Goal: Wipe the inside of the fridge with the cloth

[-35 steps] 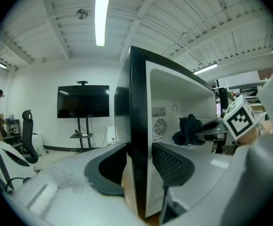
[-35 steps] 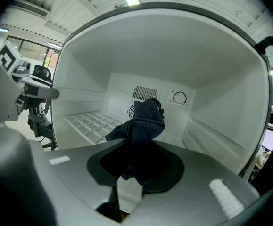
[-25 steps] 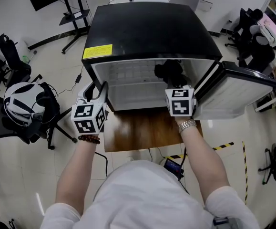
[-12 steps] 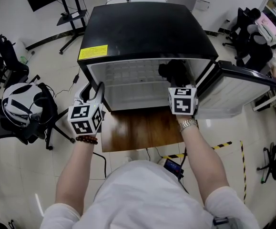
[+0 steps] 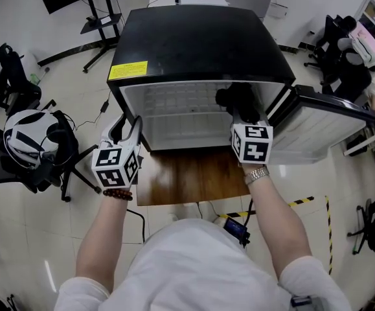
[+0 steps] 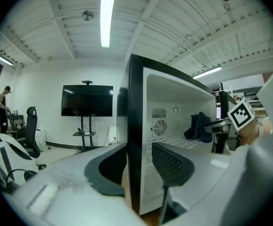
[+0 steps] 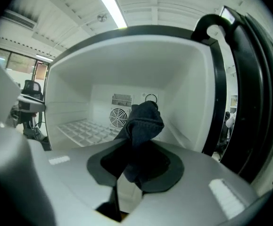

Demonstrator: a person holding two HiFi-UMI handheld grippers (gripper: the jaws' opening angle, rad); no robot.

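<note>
Dark cloth (image 7: 143,126) pinched in the nearly closed right gripper (image 7: 136,168), inside the fridge (image 5: 200,44) near its right wall. Left gripper (image 6: 138,166) wide apart astride the left front edge, contact unclear. Press cloth flat on 1 wall, sweep in overlapping strokes. Hard to tell whether cloth touches plastic; fridge floor hidden.

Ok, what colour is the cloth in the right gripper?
The cloth is dark navy, almost black. It shows best in the right gripper view.
</note>
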